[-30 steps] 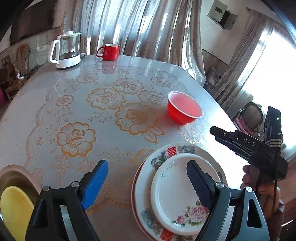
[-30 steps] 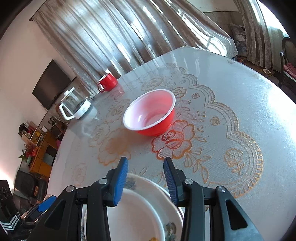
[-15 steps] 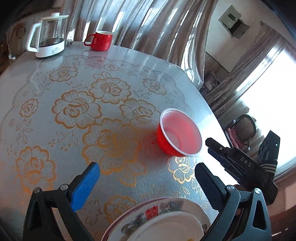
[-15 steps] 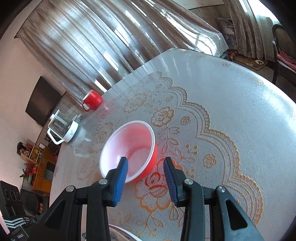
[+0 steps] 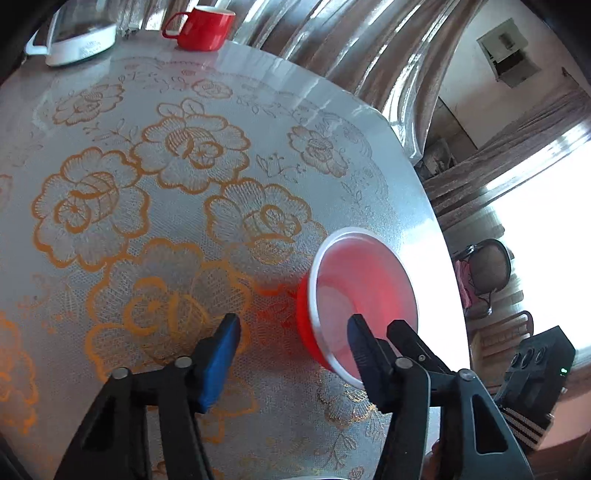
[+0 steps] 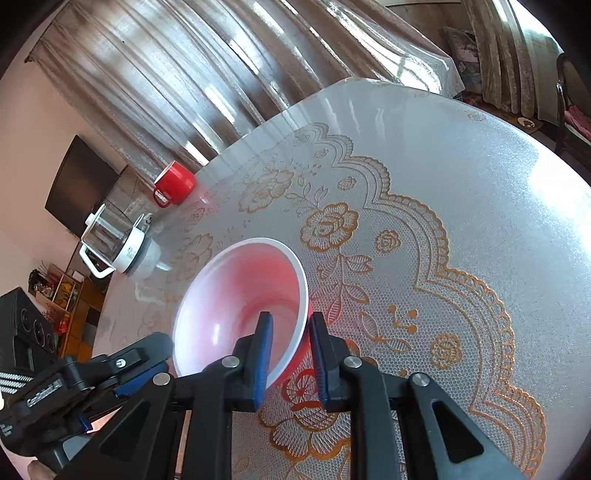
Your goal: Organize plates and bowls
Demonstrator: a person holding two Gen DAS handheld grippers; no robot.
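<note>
Pale walls (image 6: 33,110), heavy drapes (image 6: 221,74), dark TV (image 6: 79,184), bright window (image 5: 546,229), possibly chair (image 5: 487,266).

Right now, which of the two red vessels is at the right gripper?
The red bowl, white inside, handleless: the right gripper straddles its near rim. The red mug has a handle and stands far off by the kettle.

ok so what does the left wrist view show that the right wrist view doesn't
Only the left wrist view shows the left claw wide open beside the bowl, plus a chair by the bright window and a wall box.

Only the right wrist view shows the right claw straddling the bowl's rim, one finger inside and one outside, not visibly clamped. It also shows a dark TV and a shelf.

Both show the bowl, the red mug, the kettle, the flowered tablecloth and curtains.
</note>
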